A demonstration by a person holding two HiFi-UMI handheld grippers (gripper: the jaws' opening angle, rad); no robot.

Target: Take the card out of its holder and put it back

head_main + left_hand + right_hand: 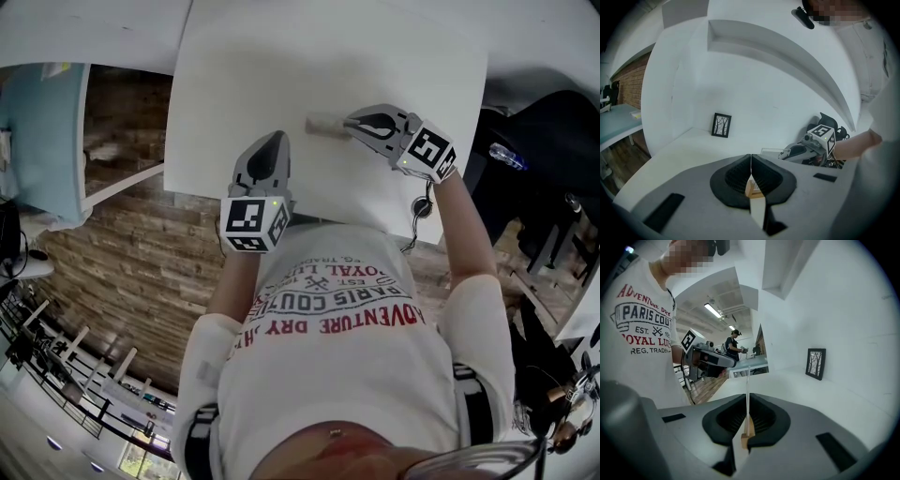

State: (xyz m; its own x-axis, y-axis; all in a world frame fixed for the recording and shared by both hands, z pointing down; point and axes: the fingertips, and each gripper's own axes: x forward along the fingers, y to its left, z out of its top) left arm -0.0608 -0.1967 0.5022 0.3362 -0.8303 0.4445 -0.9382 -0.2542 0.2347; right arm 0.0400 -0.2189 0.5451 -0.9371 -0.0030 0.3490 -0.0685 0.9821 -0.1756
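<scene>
Card (772,153) stands thin and upright between the pads of the right gripper (747,397), whose jaws are pressed nearly together on it. It is over the far middle of the white table (244,75), right at the wooden holder (323,125). From these views I cannot tell whether its lower edge sits in the holder's slot or has come clear of it. The step in hand looks like the lift out or the seating back in. Either way, the pull or push should run straight along the slot, with the card kept upright and the grip firm but not bending it, since a twist could jam the edge or drag the light holder along. The left gripper (751,161) rests nearer the person and apart from the holder, jaws together at the tips and nothing held that I can see. A small tan bit shows behind its pads, and I cannot say what it is. It could usefully come over to steady the holder. Around this, the white wall and a shelf rise behind the table, and the tabletop is otherwise bare. A small framed picture (722,125) leans at the wall well away, and a black cord (420,208) hangs off the near edge. Nothing blocks the path.
</scene>
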